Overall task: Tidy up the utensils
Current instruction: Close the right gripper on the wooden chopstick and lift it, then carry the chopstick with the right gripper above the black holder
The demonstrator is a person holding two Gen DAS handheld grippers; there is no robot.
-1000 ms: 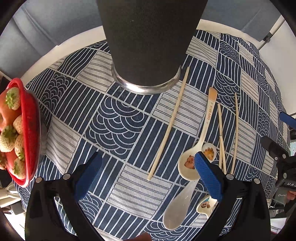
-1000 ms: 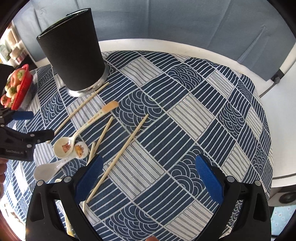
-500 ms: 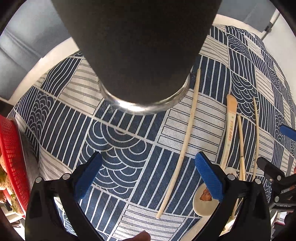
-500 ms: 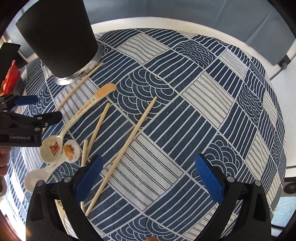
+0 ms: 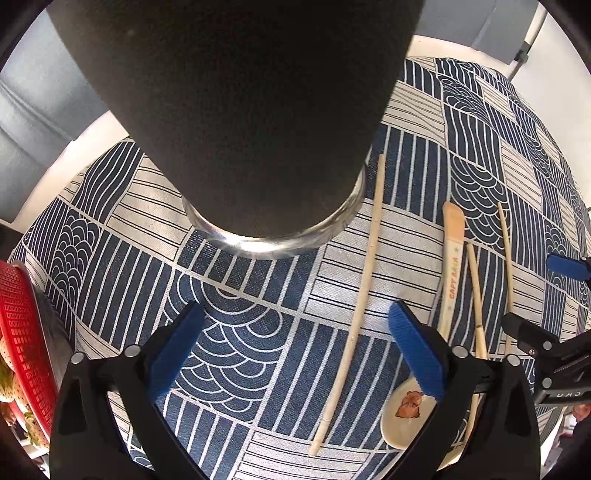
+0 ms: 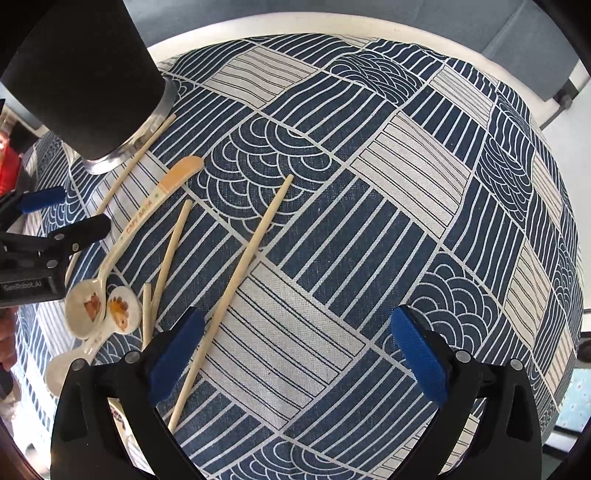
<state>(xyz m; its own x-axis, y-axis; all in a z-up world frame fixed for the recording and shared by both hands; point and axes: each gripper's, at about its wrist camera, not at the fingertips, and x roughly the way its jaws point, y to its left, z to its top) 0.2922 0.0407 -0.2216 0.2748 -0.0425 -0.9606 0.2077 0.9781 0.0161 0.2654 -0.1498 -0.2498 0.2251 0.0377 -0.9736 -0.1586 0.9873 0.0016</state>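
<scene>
We are holding our left tongs (image 5: 293,347) wide open and empty just in front of the tall black cup (image 5: 236,110), which is standing upright on its metal base on the table (image 6: 332,33), covered by a blue-and-white patterned cloth (image 6: 369,221). Our right tongs (image 6: 295,350) are also gaping open, gripping nothing, above that cloth. One chopstick (image 5: 354,314) is lying just right of the cup's base, its lower stretch reaching between the left tongs' fingers. A spoon with an orange-tipped handle (image 6: 110,258) is resting beside it, its bowl touching that of a second spoon (image 6: 122,306). Two shorter chopsticks (image 6: 170,258) are lying next to the spoons, and a long chopstick (image 6: 240,277) is running diagonally, passing the right tongs' left finger. A red basket (image 5: 26,332) is sitting at the left edge.
</scene>
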